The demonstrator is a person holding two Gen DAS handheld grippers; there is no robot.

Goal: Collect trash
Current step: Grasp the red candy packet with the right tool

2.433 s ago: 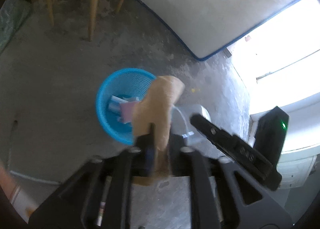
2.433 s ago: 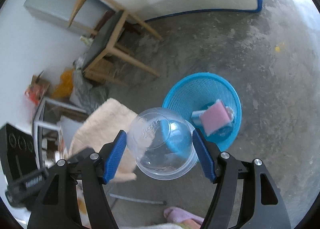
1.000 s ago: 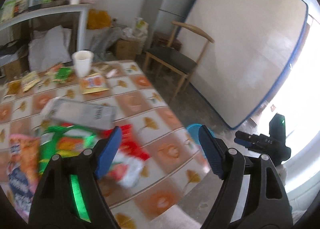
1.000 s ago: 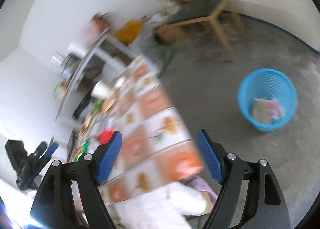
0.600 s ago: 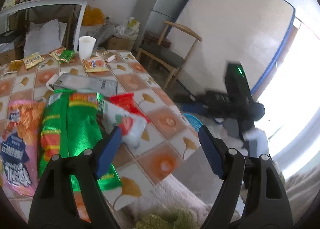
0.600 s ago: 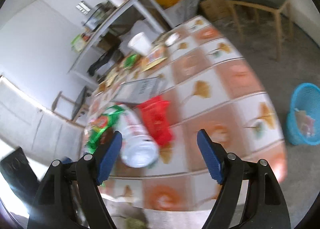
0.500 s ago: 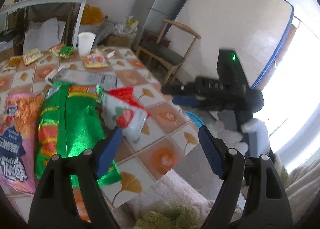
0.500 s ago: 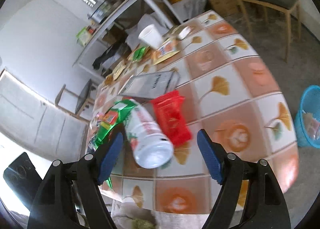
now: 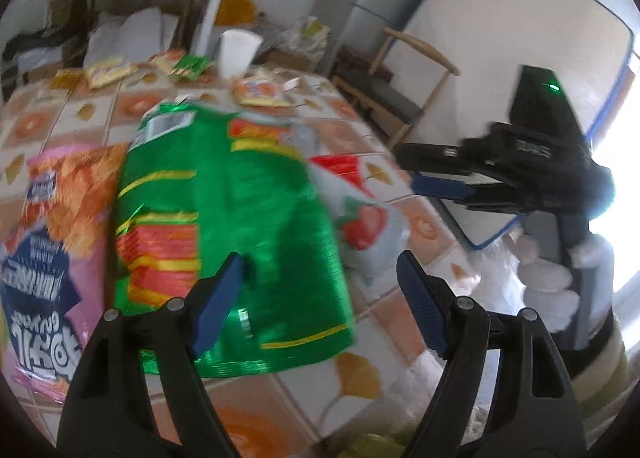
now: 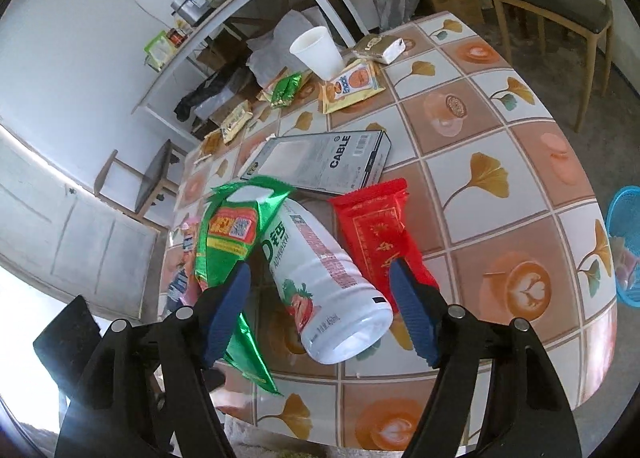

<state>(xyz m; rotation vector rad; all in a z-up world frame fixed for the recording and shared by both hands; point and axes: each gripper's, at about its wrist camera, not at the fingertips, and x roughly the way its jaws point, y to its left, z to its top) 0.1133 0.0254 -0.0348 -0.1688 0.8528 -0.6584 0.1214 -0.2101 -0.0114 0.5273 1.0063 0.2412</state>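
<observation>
A green snack bag point(image 9: 224, 218) lies on the tiled table point(image 9: 256, 422), and my left gripper point(image 9: 320, 298) hovers open just over its near end, nothing between the pads. Beside it lies a white strawberry-print bottle point(image 10: 320, 278) on its side. My right gripper point(image 10: 320, 298) straddles the bottle's base with its jaws closing. A small gap still shows at each pad. A red wrapper point(image 10: 376, 234) lies to the right of the bottle. In the left wrist view my right gripper point(image 9: 412, 168) reaches in from the right.
A pink and orange snack bag point(image 9: 48, 238) lies left of the green one. Behind are a grey cable box point(image 10: 320, 162), a paper cup point(image 10: 316, 50) and several small packets. The blue basket point(image 10: 624, 242) stands on the floor beyond the table's right edge, near a chair point(image 10: 552, 6).
Both grippers let go of their loads over the basket and swung back to the table. The left sank toward the green bag; the right came over the bottle and narrowed slightly.
</observation>
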